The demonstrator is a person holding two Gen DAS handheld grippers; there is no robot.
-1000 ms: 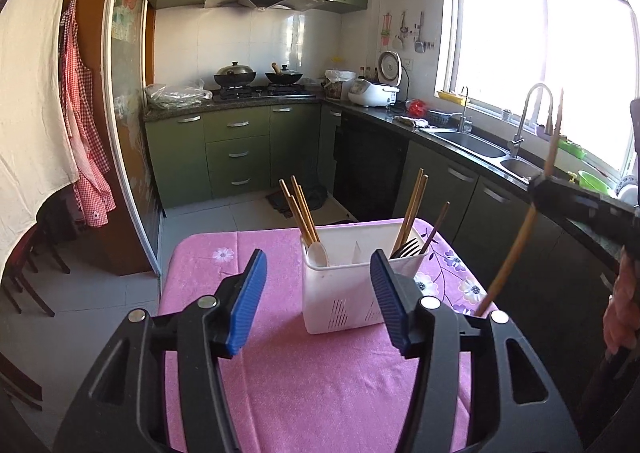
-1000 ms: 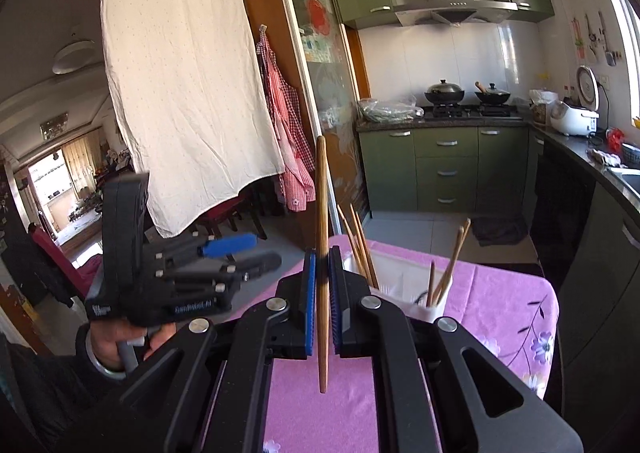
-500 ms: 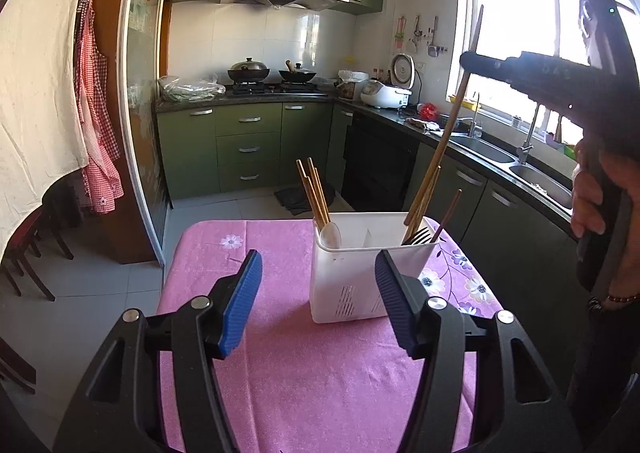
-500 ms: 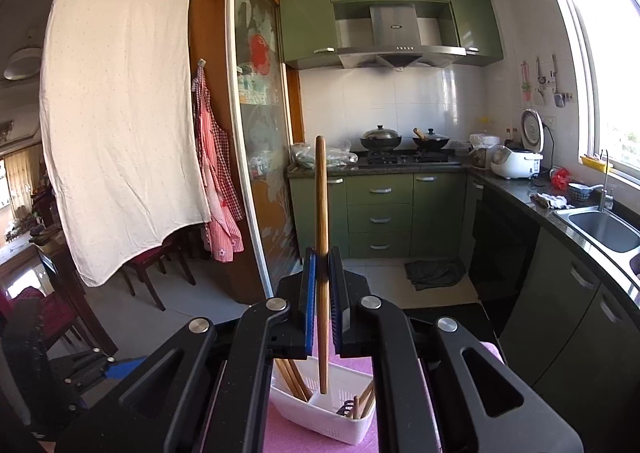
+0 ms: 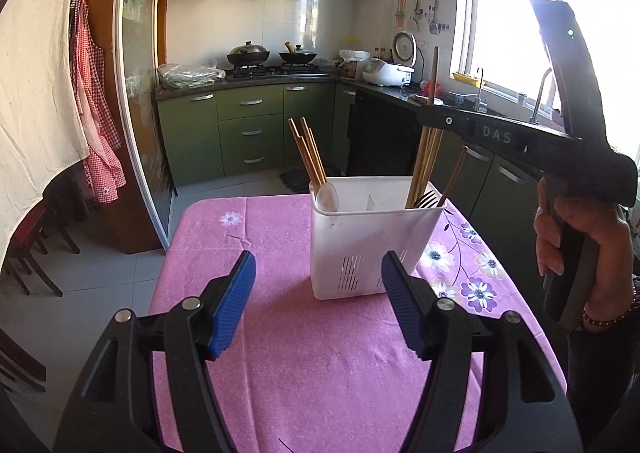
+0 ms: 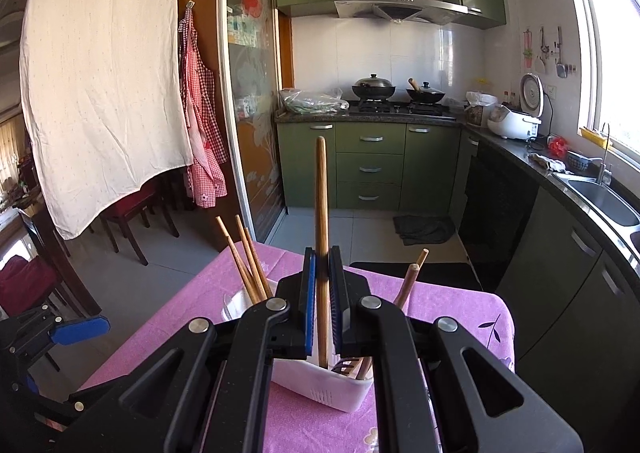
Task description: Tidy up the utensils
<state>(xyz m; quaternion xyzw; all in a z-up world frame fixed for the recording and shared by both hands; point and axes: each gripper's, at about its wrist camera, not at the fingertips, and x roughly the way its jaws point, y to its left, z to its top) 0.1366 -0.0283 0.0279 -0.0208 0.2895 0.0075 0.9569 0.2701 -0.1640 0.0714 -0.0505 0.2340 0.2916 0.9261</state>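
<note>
A white utensil caddy (image 5: 370, 241) stands on the pink floral tablecloth (image 5: 304, 353). It holds wooden chopsticks (image 5: 308, 155) and a white spoon (image 5: 328, 197) on its left, more chopsticks and a fork (image 5: 424, 199) on its right. My right gripper (image 6: 323, 301) is shut on a wooden chopstick (image 6: 321, 213), held upright with its lower end inside the caddy's (image 6: 320, 385) right compartment; it also shows in the left wrist view (image 5: 430, 115). My left gripper (image 5: 318, 305) is open and empty, just in front of the caddy.
The table's far edge meets a tiled floor (image 5: 120, 265). Green kitchen cabinets (image 5: 248, 129) line the back wall, with a counter and sink (image 6: 600, 197) on the right. A white cloth (image 6: 104, 73) and red chairs (image 6: 136, 213) are at the left.
My right gripper has come down over the caddy, lowering the chopstick's tip into the right compartment. My left gripper stays open in front of the caddy.
</note>
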